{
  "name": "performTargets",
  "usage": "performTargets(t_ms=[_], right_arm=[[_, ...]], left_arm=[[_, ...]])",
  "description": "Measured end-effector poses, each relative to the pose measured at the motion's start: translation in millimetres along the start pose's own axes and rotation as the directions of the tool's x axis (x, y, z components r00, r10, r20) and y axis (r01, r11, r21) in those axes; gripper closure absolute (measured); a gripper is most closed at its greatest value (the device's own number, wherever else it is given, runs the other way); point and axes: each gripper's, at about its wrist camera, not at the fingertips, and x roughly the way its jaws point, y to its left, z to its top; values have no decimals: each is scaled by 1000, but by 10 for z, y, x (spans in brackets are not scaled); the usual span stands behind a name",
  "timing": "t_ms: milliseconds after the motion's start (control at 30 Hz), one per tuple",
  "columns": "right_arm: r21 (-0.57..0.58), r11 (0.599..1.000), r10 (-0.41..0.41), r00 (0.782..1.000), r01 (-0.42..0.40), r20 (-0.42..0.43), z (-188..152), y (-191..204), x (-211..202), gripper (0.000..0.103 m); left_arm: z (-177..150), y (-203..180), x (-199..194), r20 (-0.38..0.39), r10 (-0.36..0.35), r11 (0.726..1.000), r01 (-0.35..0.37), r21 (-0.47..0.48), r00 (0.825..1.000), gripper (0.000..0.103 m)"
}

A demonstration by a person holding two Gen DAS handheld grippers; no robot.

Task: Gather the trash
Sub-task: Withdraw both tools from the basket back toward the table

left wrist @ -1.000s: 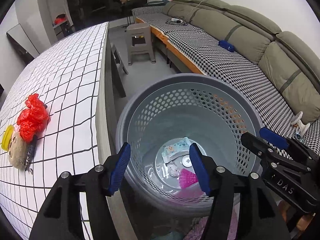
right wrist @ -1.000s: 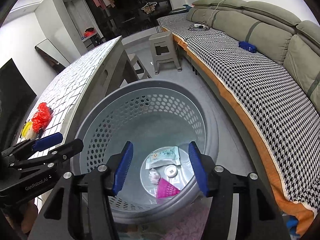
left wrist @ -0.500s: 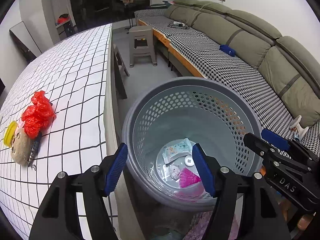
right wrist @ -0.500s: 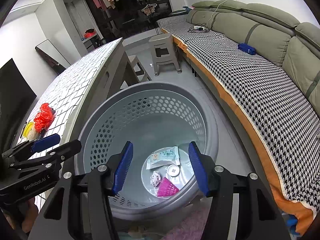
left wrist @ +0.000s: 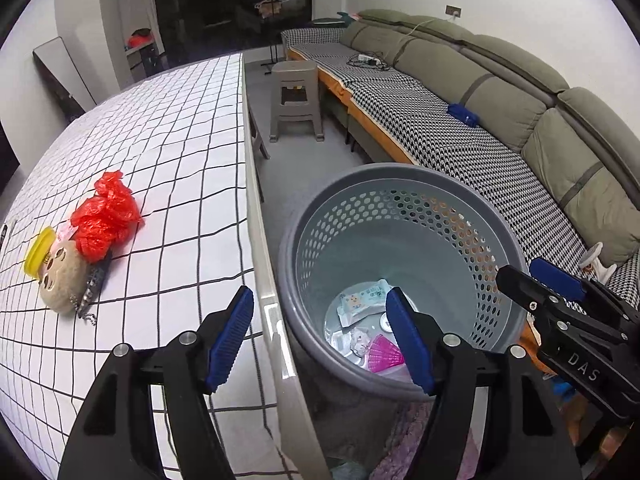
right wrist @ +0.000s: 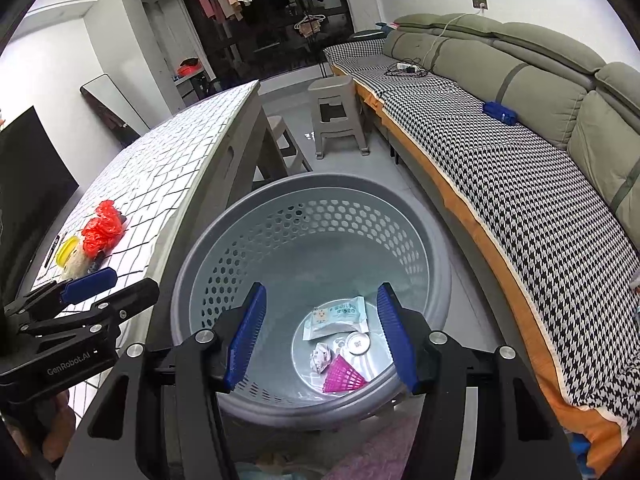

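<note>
A grey perforated basket (left wrist: 400, 172) (right wrist: 320, 182) stands on the floor beside the table. On its bottom lie a wet-wipe pack (right wrist: 336, 316), a crumpled paper (right wrist: 320, 356), a round cap (right wrist: 357, 343) and a pink ribbed piece (right wrist: 342, 376). My left gripper (left wrist: 320, 300) hovers over the table edge and the basket's left rim; its jaws are opening with nothing between them. My right gripper (right wrist: 320, 292) hangs open above the basket, empty. On the checked tablecloth lie a red plastic bag (left wrist: 106, 216), a yellow lid (left wrist: 38, 250) and a beige face-shaped thing (left wrist: 62, 280).
The table edge (left wrist: 256, 240) runs just left of the basket. A grey stool (left wrist: 294, 100) stands on the floor beyond. A long sofa (left wrist: 500, 92) with a houndstooth cover lines the right side, a blue object (left wrist: 462, 114) on it. Pink cloth (right wrist: 372, 452) lies under the basket.
Both grippers have drawn back and up from the basket, which now sits lower and smaller. The left gripper has shifted toward the table, and its jaws stand wider.
</note>
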Motion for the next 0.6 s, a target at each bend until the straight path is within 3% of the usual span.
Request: performTargets(t_ms=[600], right_arm=[[-68, 998, 18, 1000, -17, 17, -113, 384, -168, 47]], left_arm=[[-225, 325, -275, 40, 8, 998, -5, -62, 999, 32]])
